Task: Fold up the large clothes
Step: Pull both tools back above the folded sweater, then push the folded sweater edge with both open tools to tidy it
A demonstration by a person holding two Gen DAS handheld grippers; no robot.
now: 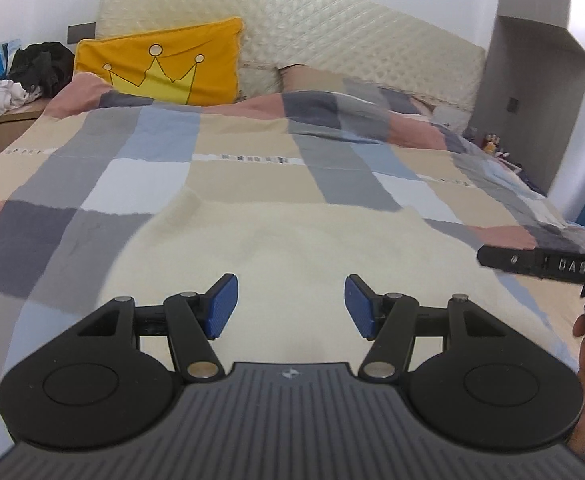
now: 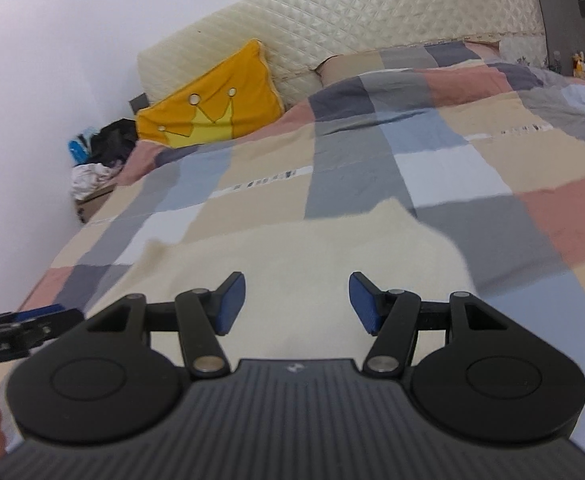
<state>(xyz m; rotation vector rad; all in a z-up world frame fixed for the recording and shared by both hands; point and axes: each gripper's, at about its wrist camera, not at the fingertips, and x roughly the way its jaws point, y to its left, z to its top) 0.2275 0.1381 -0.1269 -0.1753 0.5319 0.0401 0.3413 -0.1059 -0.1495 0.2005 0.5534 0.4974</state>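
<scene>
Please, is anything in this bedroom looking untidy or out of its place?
Yes. Black and white clothes lie heaped on a cardboard box beside the bed, unfolded. The cream garment on the checked quilt looks flat, nothing odd.

- The garment (image 1: 292, 248) lies flat on the quilt (image 1: 228, 148), at the near end of the bed.
- The left gripper (image 1: 291, 304) hangs above the near part of the garment, jaws apart; the right gripper (image 2: 297, 303) does the same to its right.
- Each gripper enters the other's view at the edge: the right gripper (image 1: 548, 266) at right, the left gripper (image 2: 24, 324) at left.
- The cushion (image 1: 160, 64) leans against the headboard (image 1: 332, 28) at the far left of the bed.
- A pillow (image 1: 292, 74) lies right of the cushion, partly under the quilt.
- A pile of clothes (image 1: 20, 76) sits on a box (image 1: 0, 130) left of the bed, beside the cushion.
- Small items (image 1: 496, 144) stand beyond the bed's right edge.
</scene>
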